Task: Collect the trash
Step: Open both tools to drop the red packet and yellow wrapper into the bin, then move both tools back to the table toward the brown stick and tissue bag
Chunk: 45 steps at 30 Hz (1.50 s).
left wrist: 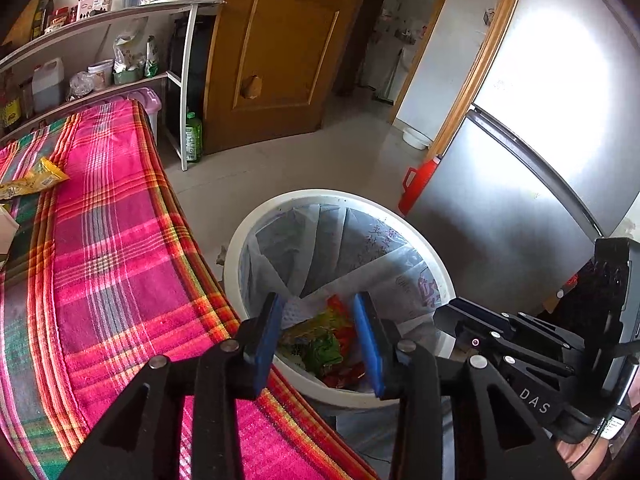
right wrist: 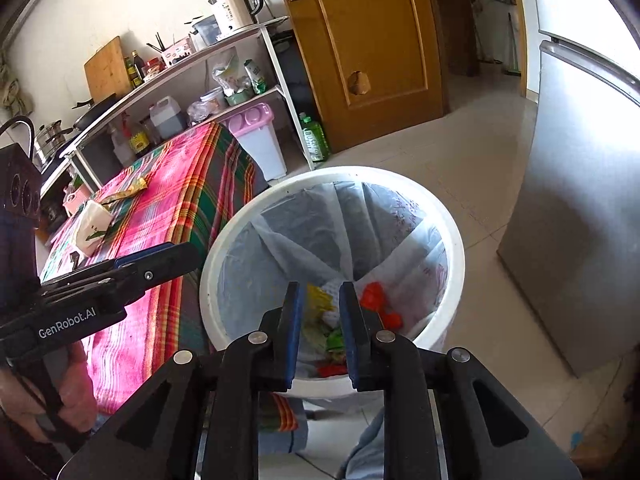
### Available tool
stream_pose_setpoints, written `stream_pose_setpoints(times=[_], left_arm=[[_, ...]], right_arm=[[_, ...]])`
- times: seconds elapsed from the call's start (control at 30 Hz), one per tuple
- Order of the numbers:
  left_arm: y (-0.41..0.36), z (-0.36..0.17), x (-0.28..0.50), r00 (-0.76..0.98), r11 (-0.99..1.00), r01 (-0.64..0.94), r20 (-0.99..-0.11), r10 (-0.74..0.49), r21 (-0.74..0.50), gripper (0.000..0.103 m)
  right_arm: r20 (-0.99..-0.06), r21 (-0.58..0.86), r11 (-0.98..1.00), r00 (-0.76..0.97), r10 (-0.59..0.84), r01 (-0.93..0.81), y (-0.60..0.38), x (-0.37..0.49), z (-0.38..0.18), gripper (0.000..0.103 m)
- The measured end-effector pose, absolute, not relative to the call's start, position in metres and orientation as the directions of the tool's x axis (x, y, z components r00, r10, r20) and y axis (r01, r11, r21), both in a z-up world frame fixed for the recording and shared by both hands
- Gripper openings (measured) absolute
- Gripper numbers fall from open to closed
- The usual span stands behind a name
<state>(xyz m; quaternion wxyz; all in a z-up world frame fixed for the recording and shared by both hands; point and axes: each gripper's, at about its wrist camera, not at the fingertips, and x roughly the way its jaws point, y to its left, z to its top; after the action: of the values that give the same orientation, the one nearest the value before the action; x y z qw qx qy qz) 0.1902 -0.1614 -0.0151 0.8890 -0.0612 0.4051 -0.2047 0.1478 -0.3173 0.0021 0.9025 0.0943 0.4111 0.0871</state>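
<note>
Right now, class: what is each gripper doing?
Left gripper: open, holding nothing, above the trash bin.
Right gripper: open, holding nothing.

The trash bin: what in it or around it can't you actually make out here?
- Trash bin bottom: both views, the gripper fingers cover part of the wrappers.
- Printing on the liner: too small and creased to read.
- White box on the table: left view, cut off by the edge.
</note>
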Motion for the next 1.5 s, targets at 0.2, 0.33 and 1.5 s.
stream_pose_setpoints(times=[0.2, 0.33, 1.5], left_arm=[[-0.149, -0.003, 0.179, 0.621, 0.909, 0.312, -0.664, -0.416, -0.278, 0.039], [-0.139, 0.006, 0.169, 0.647, 0.913, 0.304, -0.644, -0.408, -0.273, 0.039], [0.057, 0.007, 0.112, 0.794, 0.964, -0.098, -0.604, -0.073, -0.245, 0.039]], right_arm=[[-0.7, 0.233, 0.967, 0.672, 0.241, -0.104, -0.311, 0.141, 0.016, 0.02], [-0.683, 0.223, 0.967, 0.687, 0.247, -0.126, -0.303, 0.136, 0.028, 0.02], [-0.642, 0.21, 0.887, 0.626, 0.443, -0.411, -0.158, 0.145, 0.049, 0.04]])
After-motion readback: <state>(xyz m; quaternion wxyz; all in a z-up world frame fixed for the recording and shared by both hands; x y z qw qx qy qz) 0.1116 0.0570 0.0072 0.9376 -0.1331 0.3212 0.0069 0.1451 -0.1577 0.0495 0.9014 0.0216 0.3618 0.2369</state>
